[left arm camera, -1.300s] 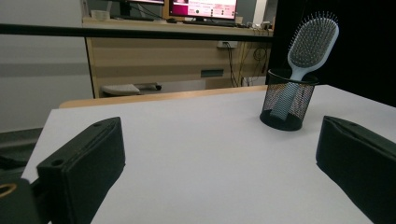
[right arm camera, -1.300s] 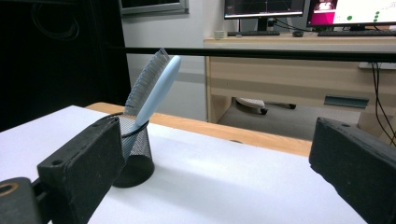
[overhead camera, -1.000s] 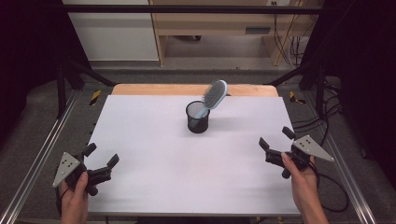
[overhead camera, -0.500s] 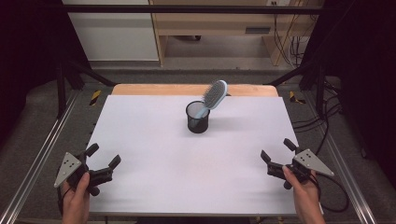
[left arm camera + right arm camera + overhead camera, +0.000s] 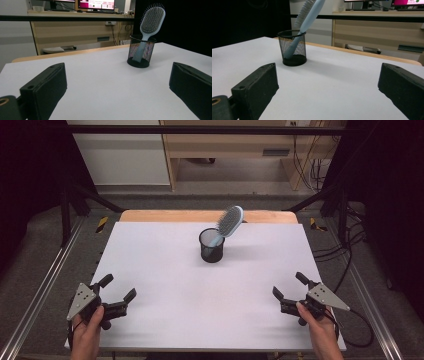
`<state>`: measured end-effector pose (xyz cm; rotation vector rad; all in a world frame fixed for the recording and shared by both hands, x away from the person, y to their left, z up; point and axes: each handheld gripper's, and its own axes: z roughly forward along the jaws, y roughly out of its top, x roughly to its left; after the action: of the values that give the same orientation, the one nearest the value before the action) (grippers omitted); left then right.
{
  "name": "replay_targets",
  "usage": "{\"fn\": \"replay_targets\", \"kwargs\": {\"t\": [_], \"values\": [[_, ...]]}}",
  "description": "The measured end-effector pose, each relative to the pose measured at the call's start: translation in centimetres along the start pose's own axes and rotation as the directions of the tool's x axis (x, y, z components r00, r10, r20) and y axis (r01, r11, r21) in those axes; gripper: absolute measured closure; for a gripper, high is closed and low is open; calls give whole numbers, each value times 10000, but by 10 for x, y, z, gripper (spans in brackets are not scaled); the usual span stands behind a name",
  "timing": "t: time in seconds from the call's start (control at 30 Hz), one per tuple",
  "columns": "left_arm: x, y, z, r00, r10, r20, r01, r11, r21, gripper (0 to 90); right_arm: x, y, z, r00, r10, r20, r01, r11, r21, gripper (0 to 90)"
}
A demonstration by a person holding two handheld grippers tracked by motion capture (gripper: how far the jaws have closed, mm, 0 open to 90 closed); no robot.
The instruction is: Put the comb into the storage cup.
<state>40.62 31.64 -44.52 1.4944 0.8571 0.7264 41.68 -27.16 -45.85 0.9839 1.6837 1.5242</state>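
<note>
A black mesh cup (image 5: 212, 246) (image 5: 140, 52) (image 5: 292, 48) stands upright near the middle back of the white table top (image 5: 210, 285). A light blue hairbrush (image 5: 228, 223) (image 5: 150, 22) (image 5: 305, 18) stands in it handle down, its head leaning to the right over the rim. My left gripper (image 5: 118, 293) (image 5: 117, 90) is held at the front left corner, open and empty. At the front right my right gripper (image 5: 289, 288) (image 5: 329, 87) is open too, with nothing between its jaws. Both are far from the cup.
A wooden strip (image 5: 170, 215) runs along the table's far edge. Metal rails (image 5: 45, 285) flank the table on both sides. Cables (image 5: 345, 270) lie on the floor at the right. A wooden bench (image 5: 235, 145) stands behind.
Both grippers have drawn back toward the front edge of the table, the right one more. The cup and brush have not moved.
</note>
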Motion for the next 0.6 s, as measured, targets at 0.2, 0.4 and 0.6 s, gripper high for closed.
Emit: {"fn": "replay_targets", "kwargs": {"t": [0.2, 0.4, 0.6], "values": [[-2, 0, 1, 10000, 27, 68, -27, 10000, -59, 16, 5, -2, 3, 9996, -63, -274, 65, 10000, 71, 28], [0, -2, 3, 9991, -395, 160, 397, 9991, -125, 16, 12, -5, 10, 9980, -389, -492, 402, 9989, 261, 30], [-2, -2, 5, 9996, -252, 136, 253, 9996, -116, 16, 17, -6, 16, 9952, -696, -694, 729, 9963, 454, 32]]}}
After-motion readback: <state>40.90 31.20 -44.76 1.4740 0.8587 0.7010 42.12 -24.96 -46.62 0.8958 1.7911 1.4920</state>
